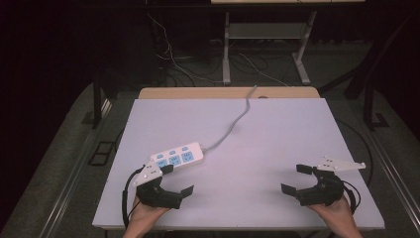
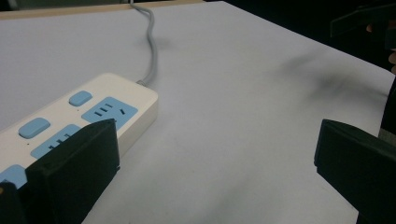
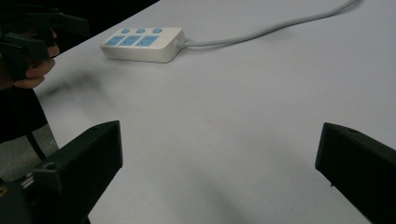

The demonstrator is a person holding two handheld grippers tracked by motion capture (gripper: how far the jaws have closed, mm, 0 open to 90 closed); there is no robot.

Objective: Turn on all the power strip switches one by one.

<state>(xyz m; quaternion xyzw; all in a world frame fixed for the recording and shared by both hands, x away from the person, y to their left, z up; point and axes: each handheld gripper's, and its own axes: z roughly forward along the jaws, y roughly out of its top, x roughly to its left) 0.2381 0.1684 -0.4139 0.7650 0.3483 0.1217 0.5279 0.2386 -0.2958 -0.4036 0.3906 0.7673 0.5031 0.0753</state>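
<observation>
High view: my left tool (image 1: 177, 179) sits near the bench's (image 1: 277, 134) near-left corner, jaws wide apart, nothing between them. The white power strip (image 1: 178, 156) lies just beyond it, in the left half of the bench, and one jaw reaches over the strip's near end; contact I can't confirm. Its grey cable (image 1: 233, 126) runs off to the far edge. My right tool (image 1: 296, 179) is by the near-right corner, jaws spread, empty, well apart from the strip.

Left gripper view: power strip (image 2: 93, 116) beside my left-hand jaw, blue sockets up, bare bench (image 2: 243, 116) between the jaws.

Right gripper view: jaws wide, bare bench (image 3: 243, 116) between. Power strip (image 3: 142, 44) far off, the other hand (image 3: 35, 72) near it.
</observation>
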